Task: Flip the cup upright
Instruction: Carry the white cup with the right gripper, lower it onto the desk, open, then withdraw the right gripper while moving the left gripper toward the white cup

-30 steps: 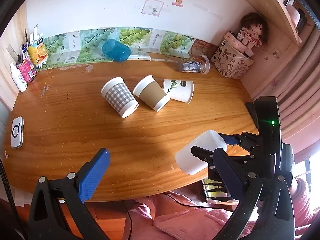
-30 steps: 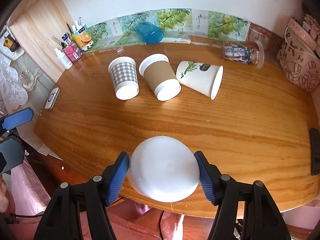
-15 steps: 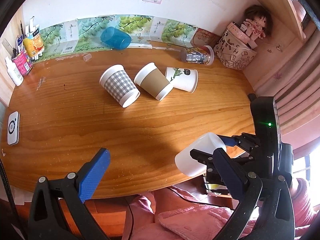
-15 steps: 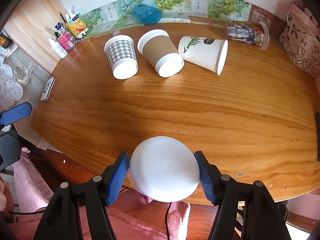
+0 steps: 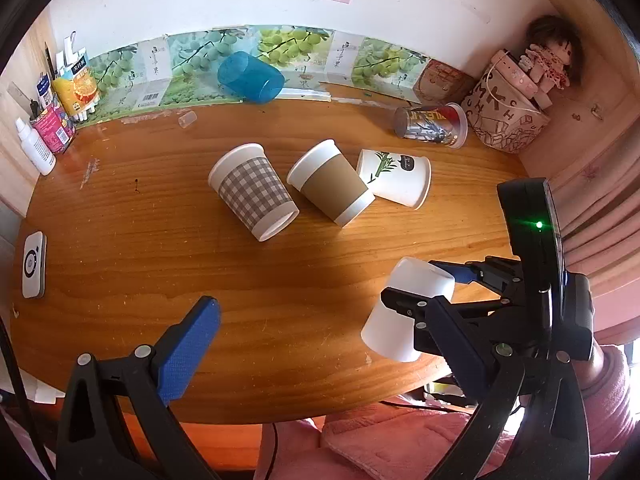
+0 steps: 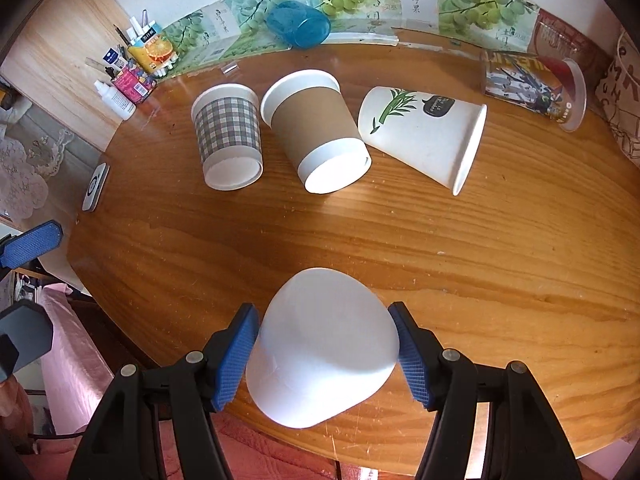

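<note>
My right gripper [image 6: 323, 354] is shut on a plain white cup [image 6: 320, 354] and holds it tilted above the near edge of the wooden table [image 6: 400, 240]. The same cup shows in the left wrist view [image 5: 404, 312], clamped by the right gripper [image 5: 424, 292] at the right. I cannot tell which end of the cup is its mouth. My left gripper [image 5: 320, 340] is open and empty above the table's front edge; only its left blue pad [image 5: 186, 348] shows clearly.
Several cups lie on their sides mid-table: a checked cup [image 6: 228, 136], a brown-sleeved cup [image 6: 316, 132], a bamboo-print cup [image 6: 424, 132]. A blue cup [image 6: 298, 26] and a clear printed cup [image 6: 532, 84] lie at the back. Bottles [image 6: 132, 72] stand back left, a white device [image 5: 33, 264] at the left edge.
The right gripper has moved forward over the table and tipped the white cup, so more of its side shows. The left gripper has stayed open and shifted slightly.
</note>
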A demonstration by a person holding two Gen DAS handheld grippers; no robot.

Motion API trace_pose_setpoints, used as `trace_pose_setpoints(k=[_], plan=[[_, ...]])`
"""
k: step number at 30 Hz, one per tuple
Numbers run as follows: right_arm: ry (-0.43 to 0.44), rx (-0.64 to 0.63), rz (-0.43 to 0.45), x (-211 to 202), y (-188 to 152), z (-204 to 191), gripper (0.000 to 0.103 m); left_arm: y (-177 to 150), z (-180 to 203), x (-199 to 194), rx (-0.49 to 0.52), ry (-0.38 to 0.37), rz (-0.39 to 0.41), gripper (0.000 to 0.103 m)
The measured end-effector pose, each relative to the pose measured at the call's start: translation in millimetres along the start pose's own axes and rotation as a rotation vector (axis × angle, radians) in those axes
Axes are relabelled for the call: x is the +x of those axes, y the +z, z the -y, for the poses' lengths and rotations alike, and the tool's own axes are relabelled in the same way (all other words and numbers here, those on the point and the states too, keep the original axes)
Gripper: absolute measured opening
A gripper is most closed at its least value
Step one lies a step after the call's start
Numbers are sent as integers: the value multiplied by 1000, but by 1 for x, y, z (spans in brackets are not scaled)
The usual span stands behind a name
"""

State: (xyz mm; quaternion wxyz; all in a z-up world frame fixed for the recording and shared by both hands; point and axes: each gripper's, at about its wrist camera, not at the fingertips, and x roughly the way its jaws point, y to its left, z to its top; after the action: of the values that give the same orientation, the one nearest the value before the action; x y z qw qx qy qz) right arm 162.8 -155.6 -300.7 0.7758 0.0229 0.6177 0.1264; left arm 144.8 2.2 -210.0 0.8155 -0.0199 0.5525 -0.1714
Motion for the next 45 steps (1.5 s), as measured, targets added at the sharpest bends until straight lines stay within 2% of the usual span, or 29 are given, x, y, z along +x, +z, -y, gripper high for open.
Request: trace_pose_setpoints(k=[5,12,16,23,29,31,36,40,45], plan=[[33,0,-2,8,17,8,67,9,3,12,10,37,-22,102],[59,9,-4,12,31,21,67,15,8,32,0,41,-83,102],[63,35,35,8,31,28,67,14,9,40,-6,20,-115,102],[47,47,206,-14,23,28,69,6,16,43,8,-34,-150,102],[13,59,386,-41,2,21,77,-4,22,35,60,-49,-136,102],[-1,84,445,-53,-6,20,80,-8,24,29,87,-36,-103,102],[-91,143,629,-83,-32,6,82,-17,26,15,145,-57,-54,102],[-162,191,762,-104,-57,-5,82,-28,27,9,188,-74,-43,102],[-243,224,876,-128,-87,-16,84,-39,33,2,249,-98,-33,102]])
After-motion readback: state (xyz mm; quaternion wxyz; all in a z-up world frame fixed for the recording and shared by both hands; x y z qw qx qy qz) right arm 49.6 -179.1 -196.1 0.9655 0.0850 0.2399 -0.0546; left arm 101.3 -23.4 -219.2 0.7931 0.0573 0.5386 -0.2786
